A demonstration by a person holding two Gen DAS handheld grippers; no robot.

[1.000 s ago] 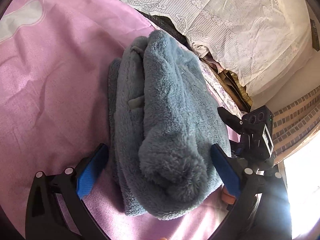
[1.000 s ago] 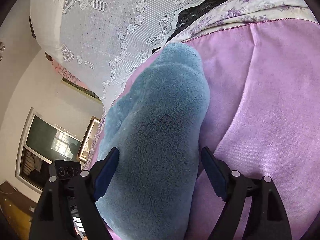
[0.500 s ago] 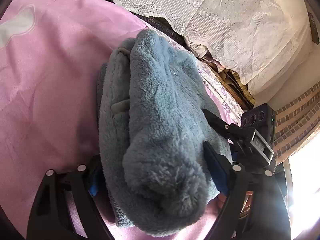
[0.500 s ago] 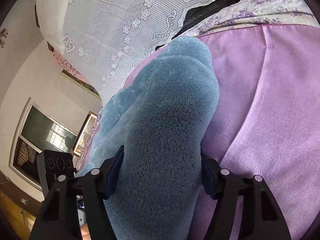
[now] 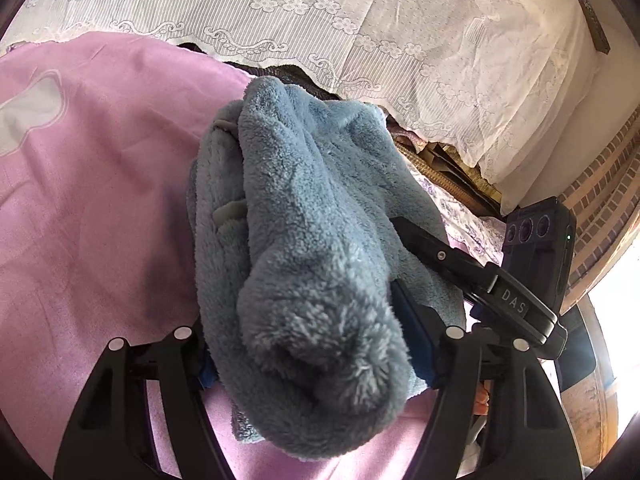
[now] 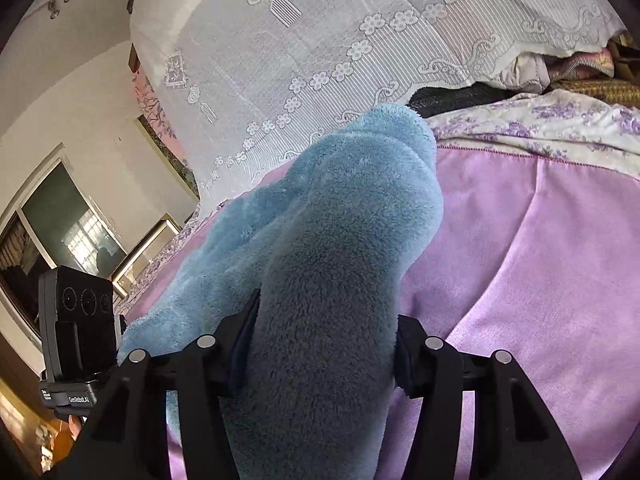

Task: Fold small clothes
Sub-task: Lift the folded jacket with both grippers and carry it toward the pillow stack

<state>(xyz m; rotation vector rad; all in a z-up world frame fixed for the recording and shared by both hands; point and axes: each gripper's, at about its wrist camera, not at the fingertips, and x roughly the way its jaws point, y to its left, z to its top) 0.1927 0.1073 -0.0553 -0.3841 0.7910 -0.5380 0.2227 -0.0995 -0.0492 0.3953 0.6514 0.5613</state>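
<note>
A folded blue fleece garment (image 5: pixel 304 240) lies bunched over the pink bed sheet (image 5: pixel 92 200). My left gripper (image 5: pixel 316 356) is shut on its near end; the fleece fills the gap between the fingers and hides the pads. My right gripper (image 6: pixel 324 356) is shut on the other end of the same garment (image 6: pixel 332 248), the thick roll squeezed between its fingers. The right gripper's body (image 5: pixel 496 292) shows at the right in the left wrist view, against the fleece. The left gripper's body (image 6: pixel 76 328) shows at the left in the right wrist view.
A white lace cover (image 5: pixel 360 28) over piled bedding stands behind the garment. A floral sheet edge (image 6: pixel 540 128) borders the pink sheet (image 6: pixel 540 272). A window (image 6: pixel 68 232) and a cream wall are at the left of the right wrist view.
Both grippers have gone from open around the fleece garment to shut on it. The garment has come closer and higher in both views.
</note>
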